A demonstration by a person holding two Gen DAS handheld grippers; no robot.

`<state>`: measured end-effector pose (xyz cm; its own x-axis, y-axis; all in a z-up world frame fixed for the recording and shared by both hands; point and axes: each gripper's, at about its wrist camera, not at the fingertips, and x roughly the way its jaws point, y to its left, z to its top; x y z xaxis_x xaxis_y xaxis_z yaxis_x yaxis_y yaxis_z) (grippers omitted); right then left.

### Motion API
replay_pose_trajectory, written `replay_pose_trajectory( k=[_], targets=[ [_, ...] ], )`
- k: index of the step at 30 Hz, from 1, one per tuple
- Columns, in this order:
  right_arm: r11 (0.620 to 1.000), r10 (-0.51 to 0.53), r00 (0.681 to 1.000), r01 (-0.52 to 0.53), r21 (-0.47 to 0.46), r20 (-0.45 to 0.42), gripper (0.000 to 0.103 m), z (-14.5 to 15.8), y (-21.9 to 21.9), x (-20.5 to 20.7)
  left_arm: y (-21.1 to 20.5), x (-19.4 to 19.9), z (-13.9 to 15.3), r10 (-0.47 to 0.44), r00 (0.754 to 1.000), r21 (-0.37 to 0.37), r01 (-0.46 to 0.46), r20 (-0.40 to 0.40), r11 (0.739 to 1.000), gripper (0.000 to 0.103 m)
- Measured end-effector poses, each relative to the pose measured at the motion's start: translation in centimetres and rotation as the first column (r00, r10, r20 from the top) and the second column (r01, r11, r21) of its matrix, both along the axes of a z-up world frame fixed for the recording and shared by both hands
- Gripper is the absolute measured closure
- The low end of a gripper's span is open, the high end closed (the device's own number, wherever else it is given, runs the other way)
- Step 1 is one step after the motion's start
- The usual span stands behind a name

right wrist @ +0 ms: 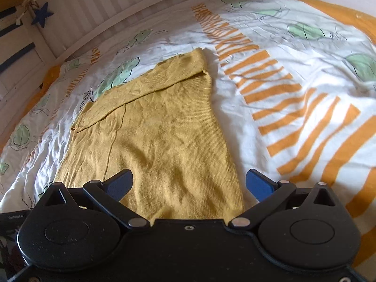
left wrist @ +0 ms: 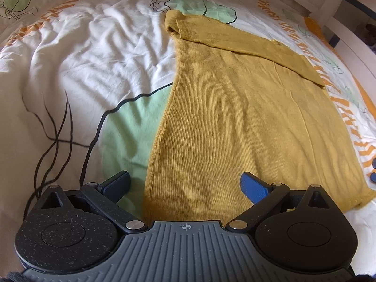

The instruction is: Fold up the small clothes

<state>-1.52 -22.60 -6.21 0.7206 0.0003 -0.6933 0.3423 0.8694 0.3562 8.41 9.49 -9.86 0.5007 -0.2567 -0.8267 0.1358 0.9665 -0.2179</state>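
Observation:
A mustard-yellow knit top (left wrist: 246, 117) lies flat on the bedspread, one sleeve (left wrist: 235, 40) folded across its far end. My left gripper (left wrist: 185, 185) hovers open over the garment's near left edge, its left finger above the bedspread and its right finger above the fabric. In the right wrist view the same top (right wrist: 164, 136) stretches away, its folded sleeve (right wrist: 145, 84) at the far end. My right gripper (right wrist: 189, 184) is open above the near right edge, nothing between its blue pads (right wrist: 258, 185).
The bedspread (left wrist: 94, 47) is white with green leaf shapes and orange stripes (right wrist: 293, 108), and it is wrinkled. A white slatted bed frame (right wrist: 105, 2) runs along the far side, with a dark blue star (right wrist: 42, 14) hanging at the left. The other gripper's blue tip (left wrist: 373, 171) shows at the right edge.

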Motion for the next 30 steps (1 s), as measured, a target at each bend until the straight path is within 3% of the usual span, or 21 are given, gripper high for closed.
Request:
replay_pose_trajectory(
  k=[11,25,30],
  targets=[
    [0.985,0.042,0.994,-0.025,0.169,-0.099,0.000,-2.3,-1.8,1.0,-0.7,-1.1,-0.9,-0.031,0.998,0.046,0.029,0.047,0.999,0.001],
    [0.973,0.099,0.982,-0.061,0.224,-0.161,0.000,-3.0,-2.0,2.2,-0.1,-0.5,-0.9,-0.036,0.999,0.003,0.036,0.040,0.999,0.001],
    [0.948,0.139,0.966,-0.067,0.310,-0.216,0.001,-2.8,-3.3,3.4,0.2,0.0,-0.8,-0.043,0.999,-0.026,0.044,0.017,0.999,0.001]
  ],
)
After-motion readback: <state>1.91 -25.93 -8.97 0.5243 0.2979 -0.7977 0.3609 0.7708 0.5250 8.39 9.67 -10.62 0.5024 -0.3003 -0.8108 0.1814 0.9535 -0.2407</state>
